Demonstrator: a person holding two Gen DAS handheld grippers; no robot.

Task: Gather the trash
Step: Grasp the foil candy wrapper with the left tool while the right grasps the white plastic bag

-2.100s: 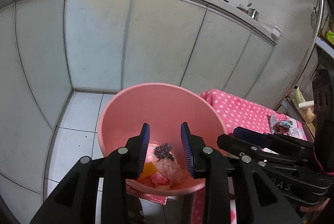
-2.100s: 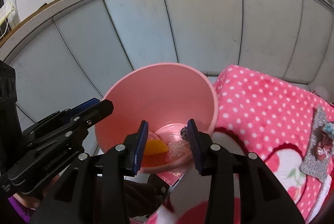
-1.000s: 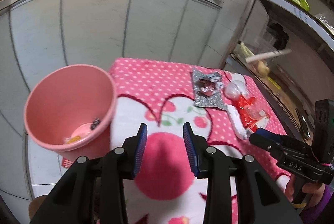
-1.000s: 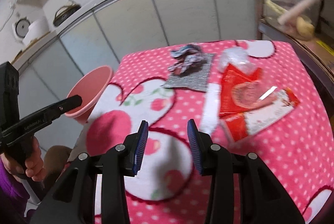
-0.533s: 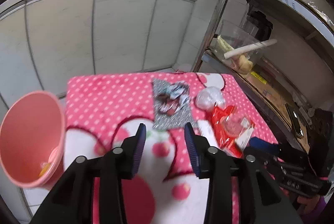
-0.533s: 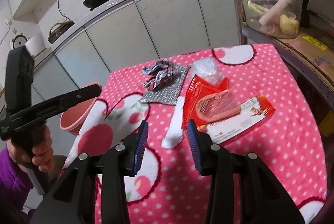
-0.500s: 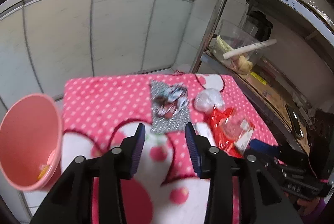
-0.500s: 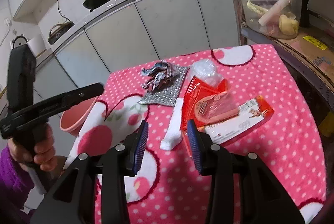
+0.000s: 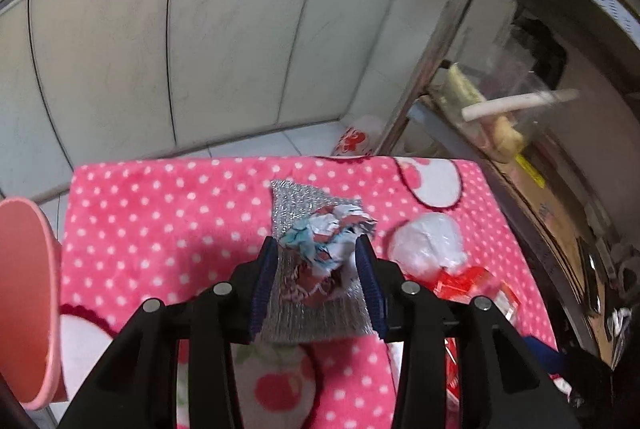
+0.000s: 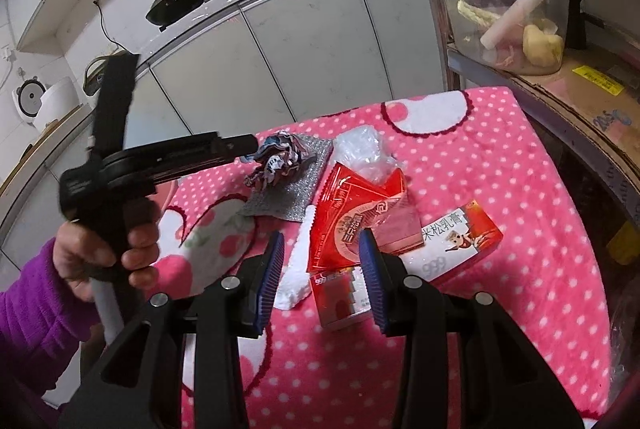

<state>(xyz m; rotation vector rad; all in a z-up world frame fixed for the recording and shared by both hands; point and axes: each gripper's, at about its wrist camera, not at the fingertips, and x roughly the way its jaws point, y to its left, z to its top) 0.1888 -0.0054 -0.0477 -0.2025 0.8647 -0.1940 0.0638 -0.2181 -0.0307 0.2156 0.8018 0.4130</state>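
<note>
- Left gripper point(image 9: 318, 269): wide, straddling crumpled wrapper point(image 9: 326, 237); not clamped.
- Right gripper point(image 10: 322, 275): wide, empty.
- Risk: closing may snag silver sheet point(image 9: 316, 309) underneath too.

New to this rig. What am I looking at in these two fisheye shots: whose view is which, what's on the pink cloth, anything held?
No robot: a person carries a handheld two-finger gripper in each hand, each with a fisheye camera looking along its fingers.

Left view: the left gripper is open, its fingers either side of a crumpled wrapper lying on a silver scouring pad. Whether it grips yet, I cannot tell. The pink bin sits at the left edge.

Right view: the right gripper is open and empty, above a red sachet and a red-and-white box. A clear plastic wad and a white strip also lie on the polka-dot cloth.
</note>
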